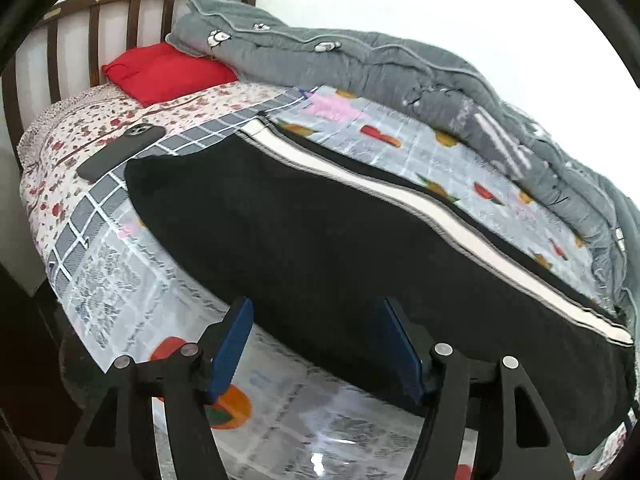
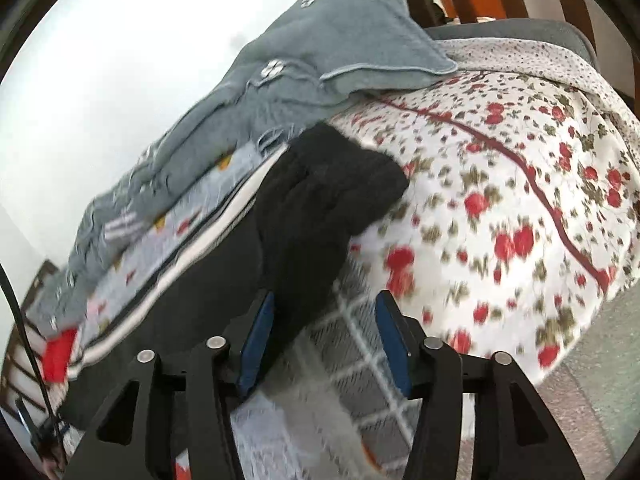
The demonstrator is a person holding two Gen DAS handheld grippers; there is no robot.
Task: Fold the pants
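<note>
Black pants (image 1: 320,232) with a white side stripe (image 1: 440,216) lie flat and long across the bed. My left gripper (image 1: 316,348) is open, its blue pads just in front of the pants' near edge, holding nothing. In the right wrist view the pants (image 2: 312,208) show one bunched end lying on the floral sheet. My right gripper (image 2: 326,340) is open, with its left pad beside that dark end and nothing between the pads.
A black phone (image 1: 120,150) lies on the bed left of the pants. A red pillow (image 1: 168,72) and a grey quilt (image 1: 400,68) sit at the back by the wooden headboard (image 1: 92,20). The floral sheet (image 2: 520,200) spreads to the right.
</note>
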